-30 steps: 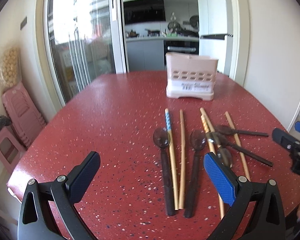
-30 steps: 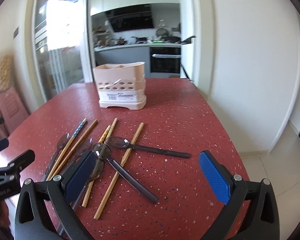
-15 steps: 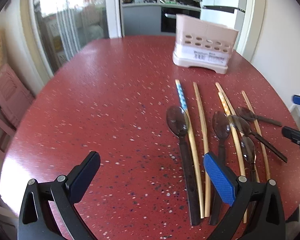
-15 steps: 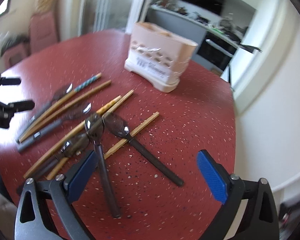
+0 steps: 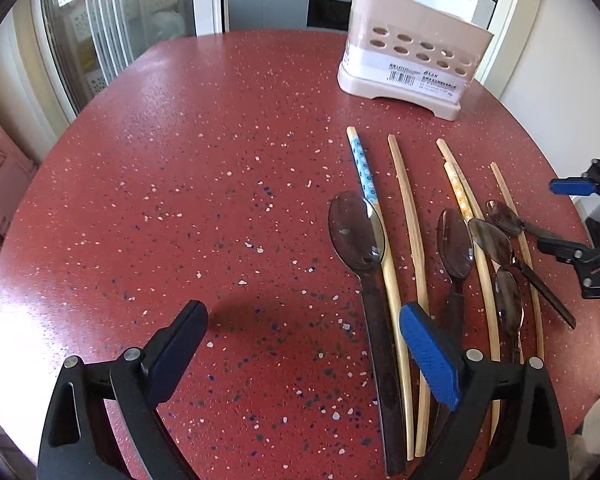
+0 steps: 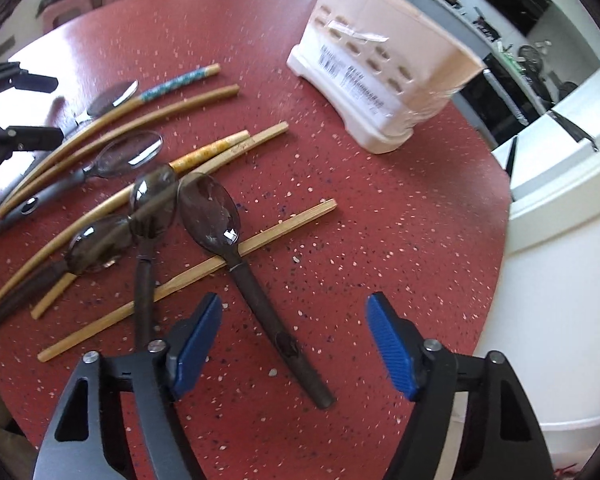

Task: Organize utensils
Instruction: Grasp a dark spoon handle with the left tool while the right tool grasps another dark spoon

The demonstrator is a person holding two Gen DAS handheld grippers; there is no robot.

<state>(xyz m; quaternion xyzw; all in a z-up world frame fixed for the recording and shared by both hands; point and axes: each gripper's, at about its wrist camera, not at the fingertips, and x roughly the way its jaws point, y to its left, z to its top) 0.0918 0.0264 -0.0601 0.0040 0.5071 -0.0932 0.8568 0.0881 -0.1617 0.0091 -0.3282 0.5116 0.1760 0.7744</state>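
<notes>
Utensils, dark spoons and wooden chopsticks, lie loose on the red table [image 5: 180, 160]. None is in the pink holder [image 5: 412, 60] yet, which stands farther back. This looks like the very start: reaching for the first one. The right gripper [image 6: 294, 340] hangs over the handle of the nearest spoon [image 6: 260, 288]. Its fingers have just been closing in but are spread apart, and they hold nothing. The left gripper [image 5: 302, 344] is spread wide too and empty, next to a long spoon [image 5: 364, 256]. Next, I think the right one must go lower and pinch that handle.
</notes>
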